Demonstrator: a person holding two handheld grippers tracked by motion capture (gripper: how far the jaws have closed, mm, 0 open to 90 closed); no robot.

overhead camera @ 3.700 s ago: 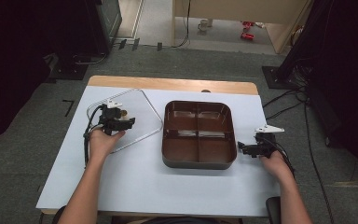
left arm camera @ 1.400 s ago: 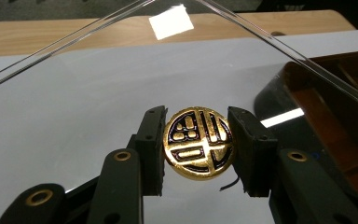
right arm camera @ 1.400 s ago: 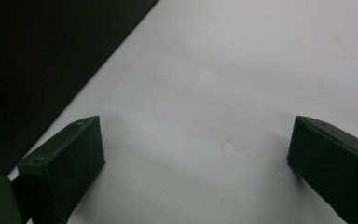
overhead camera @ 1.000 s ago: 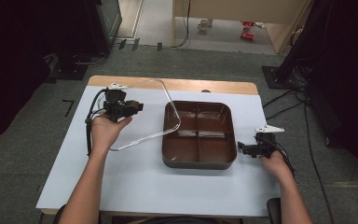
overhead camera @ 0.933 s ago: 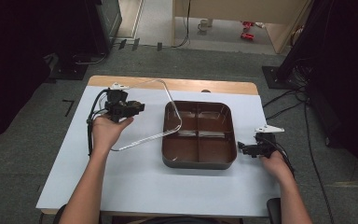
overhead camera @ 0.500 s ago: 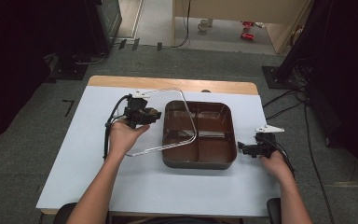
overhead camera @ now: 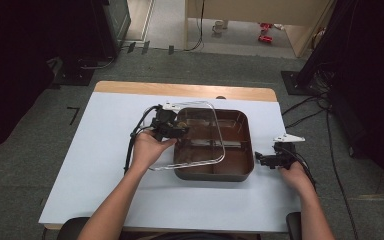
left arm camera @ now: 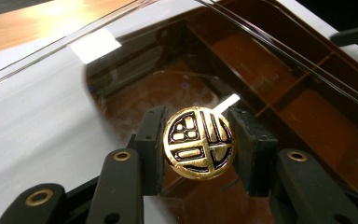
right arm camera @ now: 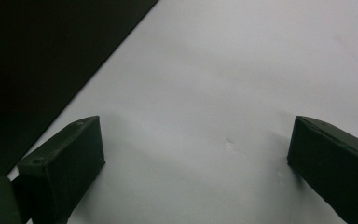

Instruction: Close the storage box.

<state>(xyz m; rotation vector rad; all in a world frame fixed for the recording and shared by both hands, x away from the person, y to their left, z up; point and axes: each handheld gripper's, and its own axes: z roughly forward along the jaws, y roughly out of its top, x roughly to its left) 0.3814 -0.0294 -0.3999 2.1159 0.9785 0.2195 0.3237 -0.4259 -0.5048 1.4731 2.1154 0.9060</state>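
Clear lid (overhead camera: 197, 135), a rounded-corner transparent sheet, hangs over the left half of the brown tray (overhead camera: 245, 150), its left part reaching out past the tray's left wall above the white table (overhead camera: 95, 170). Its longer side runs from the near edge of the tray toward the far edge, and it sits tilted, the far-left corner raised. In the left gripper view a round gold-and-black sticker (left arm camera: 199, 142) on the lid (left arm camera: 121, 84) faces the camera, and the tray's divided compartments (left arm camera: 279, 74) show brown through the plastic.

Nearest the person, the right gripper (overhead camera: 265, 160) rests low at the tray's right wall, just beside it. In its own view its jaws stand wide apart over bare white table (right arm camera: 223, 93) with nothing between them, and a dark surface fills the upper left corner.

Farther in, the left gripper (overhead camera: 172, 127) holds the lid at its far-left corner, close to the tray's far-left corner. Its two black pads (left arm camera: 151, 144) are drawn in narrowly, one on each side of the sticker, pinching the lid's edge.

Beyond the tray a strip of bare wood (overhead camera: 180, 90) marks the table's far edge.
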